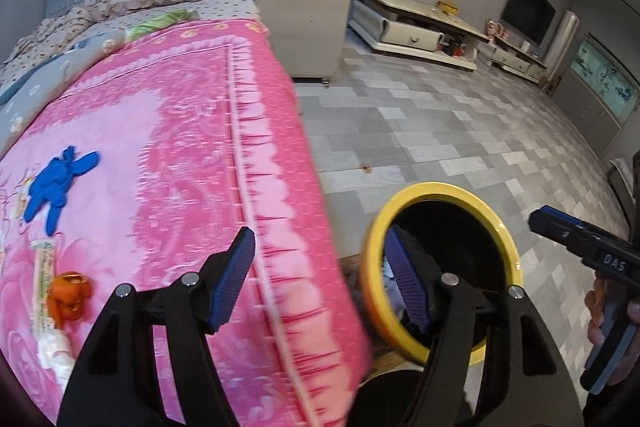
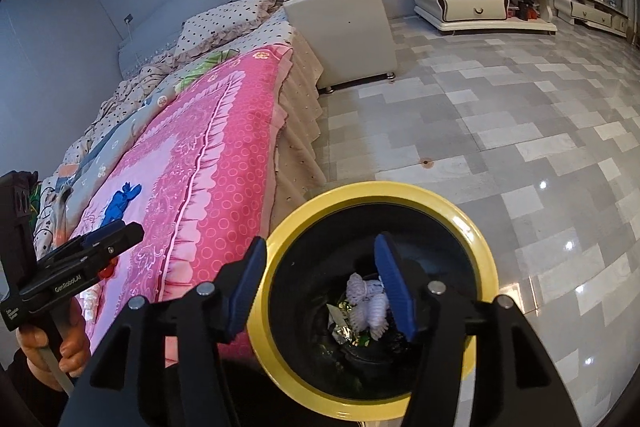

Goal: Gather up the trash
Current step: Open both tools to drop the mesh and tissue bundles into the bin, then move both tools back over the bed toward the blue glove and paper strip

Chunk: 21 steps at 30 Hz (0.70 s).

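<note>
Several pieces of trash already lie at the bottom of the yellow-rimmed bin (image 2: 280,227): a crumpled white wad (image 2: 368,301) and what looks like shiny foil wrapping (image 2: 344,329), so part of the collecting appears done. The right gripper (image 2: 320,285) hangs directly over the bin's mouth with its blue-padded jaws apart and nothing between them. The left gripper (image 1: 320,279) likewise stands open and empty, straddling the edge of the pink blanket (image 1: 192,131), one finger over the bed and the other over the bin's rim. What is left sits on the blanket, well apart from the bin: a blue glove (image 1: 56,183) lying flat near the middle, an orange crumpled scrap (image 1: 70,297) (possibly fruit peel, though it is too blurred to be sure), a long pale wrapper (image 1: 44,267) just beside it, and a white crumpled tissue (image 1: 54,349) nearer the camera. Judged from this layout, the task is somewhere in its middle, with roughly as many items still on the bed as can be made out in the bin. The bin stands on the tiled floor (image 2: 500,115) just beside the bed, so each remaining item should need only a short carry across the blanket's edge. The glove, being limp, may drape and trail when lifted.
</note>
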Each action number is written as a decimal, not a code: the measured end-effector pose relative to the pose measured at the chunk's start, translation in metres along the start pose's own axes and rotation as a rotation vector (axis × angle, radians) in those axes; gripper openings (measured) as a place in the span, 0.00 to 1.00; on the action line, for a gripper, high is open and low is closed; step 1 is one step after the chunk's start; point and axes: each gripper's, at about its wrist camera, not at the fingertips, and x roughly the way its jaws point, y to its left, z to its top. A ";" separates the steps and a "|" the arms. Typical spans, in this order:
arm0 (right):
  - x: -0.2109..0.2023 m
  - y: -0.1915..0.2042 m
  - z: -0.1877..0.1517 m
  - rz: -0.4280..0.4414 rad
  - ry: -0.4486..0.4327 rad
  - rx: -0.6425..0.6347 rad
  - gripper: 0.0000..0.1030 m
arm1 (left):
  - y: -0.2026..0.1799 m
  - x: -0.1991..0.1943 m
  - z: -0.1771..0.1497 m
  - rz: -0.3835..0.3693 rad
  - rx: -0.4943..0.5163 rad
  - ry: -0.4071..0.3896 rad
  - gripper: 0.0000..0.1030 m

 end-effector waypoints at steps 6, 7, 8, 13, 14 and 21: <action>0.007 0.045 0.004 0.048 0.018 -0.067 0.52 | 0.069 -0.021 -0.009 0.105 -0.056 -0.014 0.62; 0.009 0.055 0.006 0.055 0.018 -0.086 0.52 | 0.082 -0.026 -0.011 0.125 -0.069 -0.018 0.62; 0.010 0.063 0.007 0.061 0.019 -0.100 0.52 | 0.093 -0.030 -0.013 0.140 -0.079 -0.022 0.62; 0.023 0.114 0.018 0.096 0.028 -0.180 0.52 | 0.151 -0.049 -0.024 0.215 -0.136 -0.031 0.62; 0.027 0.125 0.022 0.104 0.029 -0.198 0.52 | 0.161 -0.053 -0.027 0.226 -0.147 -0.032 0.62; 0.066 0.198 0.047 0.188 0.088 -0.280 0.53 | 0.226 -0.064 -0.047 0.288 -0.224 -0.016 0.62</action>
